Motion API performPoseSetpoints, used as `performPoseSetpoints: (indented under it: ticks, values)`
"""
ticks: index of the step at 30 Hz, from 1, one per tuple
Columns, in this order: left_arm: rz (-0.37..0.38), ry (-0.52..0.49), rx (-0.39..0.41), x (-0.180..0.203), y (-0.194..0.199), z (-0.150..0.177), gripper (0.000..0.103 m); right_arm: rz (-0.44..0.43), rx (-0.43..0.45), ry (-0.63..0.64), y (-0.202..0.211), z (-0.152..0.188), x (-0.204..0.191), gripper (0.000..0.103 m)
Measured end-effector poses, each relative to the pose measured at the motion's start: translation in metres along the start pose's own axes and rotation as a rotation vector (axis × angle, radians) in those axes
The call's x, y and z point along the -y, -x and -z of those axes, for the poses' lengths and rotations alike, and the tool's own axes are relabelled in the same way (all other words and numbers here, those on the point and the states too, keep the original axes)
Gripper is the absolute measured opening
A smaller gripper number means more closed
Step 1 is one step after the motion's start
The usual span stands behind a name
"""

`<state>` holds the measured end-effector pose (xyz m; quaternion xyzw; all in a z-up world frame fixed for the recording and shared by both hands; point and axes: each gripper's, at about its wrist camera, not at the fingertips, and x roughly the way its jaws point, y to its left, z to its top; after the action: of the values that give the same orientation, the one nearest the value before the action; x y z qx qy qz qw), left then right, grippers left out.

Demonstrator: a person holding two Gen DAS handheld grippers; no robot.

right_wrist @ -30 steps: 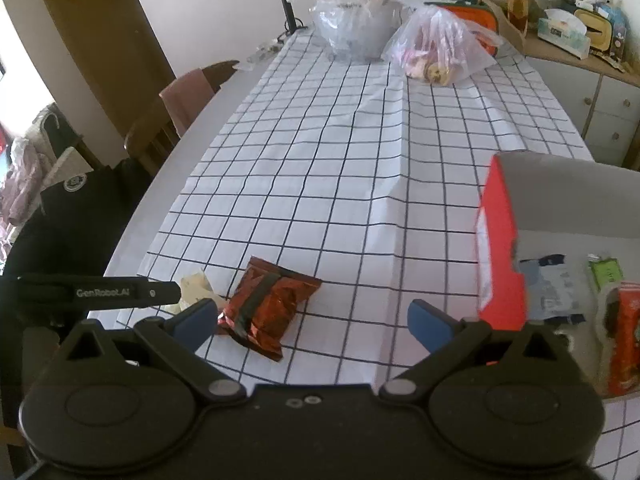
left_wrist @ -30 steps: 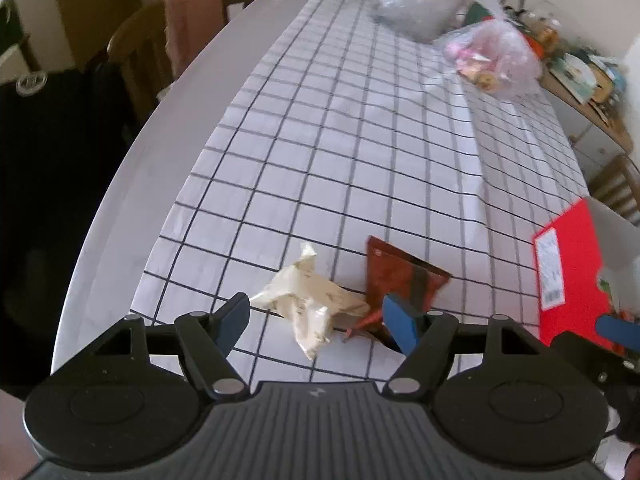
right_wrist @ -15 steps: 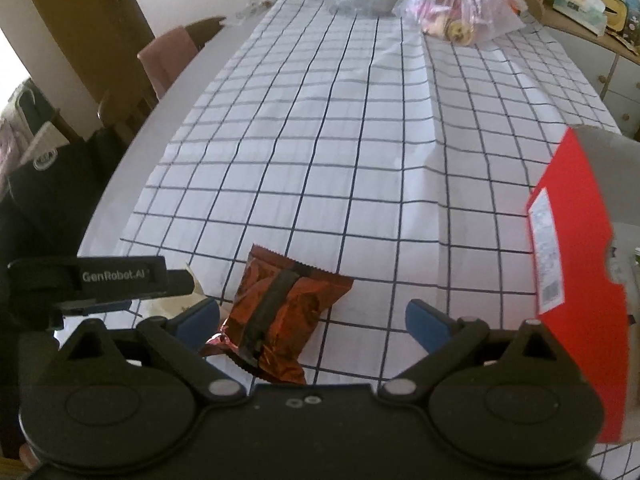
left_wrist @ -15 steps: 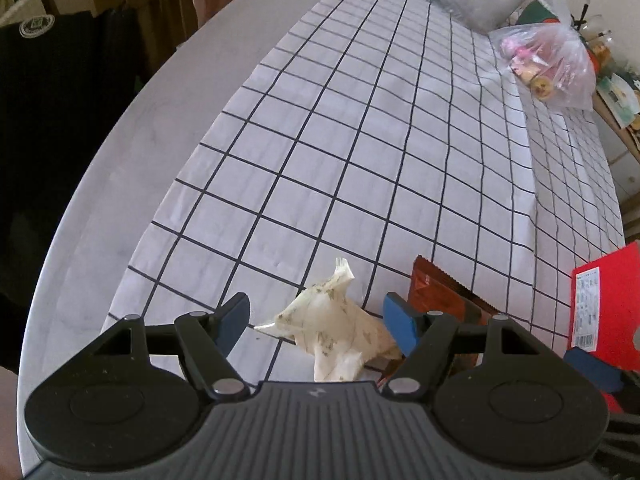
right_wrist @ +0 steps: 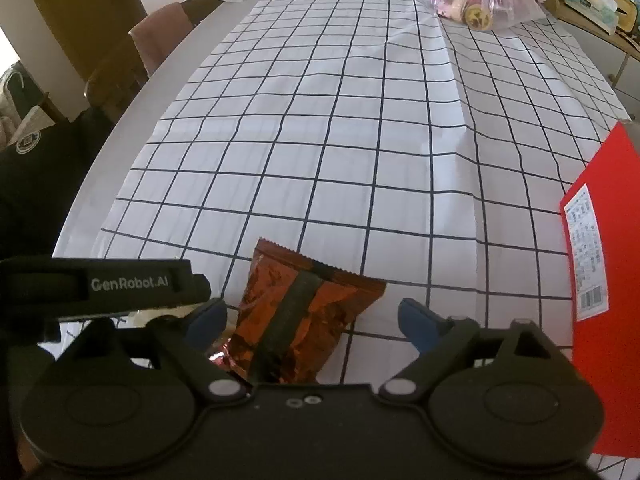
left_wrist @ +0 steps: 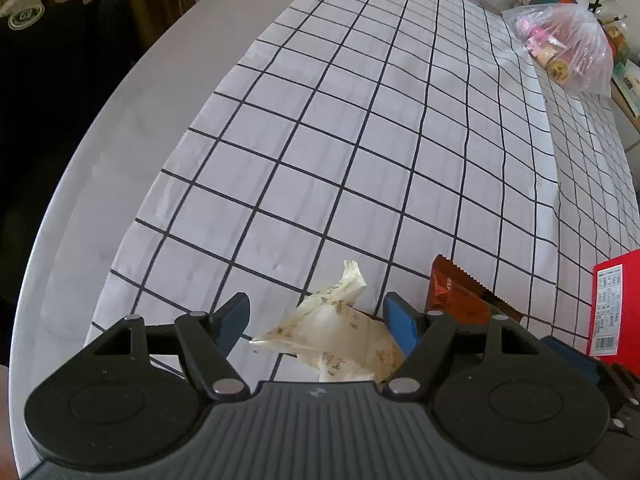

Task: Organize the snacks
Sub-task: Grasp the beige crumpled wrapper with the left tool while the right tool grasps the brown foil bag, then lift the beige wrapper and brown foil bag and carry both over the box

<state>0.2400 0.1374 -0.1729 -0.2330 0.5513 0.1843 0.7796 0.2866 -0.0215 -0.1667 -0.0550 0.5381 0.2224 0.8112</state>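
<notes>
The left gripper (left_wrist: 316,320) hangs low over the checked tablecloth (left_wrist: 360,140), jaws wide apart around a crumpled cream wrapper (left_wrist: 340,332) whose twisted tip points away – nothing gripped. Just right, the right gripper (right_wrist: 310,318), equally spread, straddles a red snack packet (right_wrist: 296,320) lying lengthwise away from it. A red box (right_wrist: 600,248) stands rightmost.

A home dining room: checked tablecloth (right_wrist: 360,140), wooden chair (right_wrist: 120,76), cluttered sideboard (right_wrist: 600,12).
</notes>
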Motion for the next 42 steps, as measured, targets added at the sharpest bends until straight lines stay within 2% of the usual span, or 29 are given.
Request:
performPoseSetpoints:
  ticks: [4,6,8,10,13,16,17,23,33,42]
  values:
    - [0.006,0.015,-0.017,-0.001,-0.003,0.001,0.071,0.004,-0.002,0.001,-0.003,0.001,-0.003,0.077]
    - [0.014,0.022,-0.022,-0.002,-0.004,0.001,0.065,-0.004,-0.006,-0.001,-0.004,0.002,-0.003,0.073]
    - [0.023,0.021,-0.027,-0.002,-0.003,0.003,0.057,-0.015,-0.003,0.005,-0.003,0.003,-0.004,0.063]
    - [0.027,0.025,-0.03,-0.002,-0.001,0.004,0.053,-0.022,-0.001,0.012,-0.001,0.004,-0.006,0.059]
    - [0.032,0.018,-0.032,-0.002,0.001,0.005,0.044,-0.031,0.003,0.016,0.001,0.005,-0.007,0.043]
    - [0.028,0.011,-0.033,-0.003,0.002,0.007,0.037,-0.036,0.012,0.015,0.005,0.007,-0.005,0.038]
    - [0.03,0.008,-0.034,-0.003,0.002,0.008,0.034,-0.037,0.015,0.019,0.007,0.008,-0.005,0.036]
    - [0.034,-0.004,-0.035,-0.006,0.005,0.013,0.031,-0.032,0.022,0.004,0.017,0.017,0.002,0.032]
    - [0.055,-0.017,-0.043,-0.011,0.019,0.023,0.031,-0.033,0.05,-0.049,0.053,0.034,0.022,0.032]
    - [0.108,-0.077,-0.027,-0.002,0.05,0.027,0.031,-0.023,0.103,-0.084,0.1,0.044,0.042,0.032]
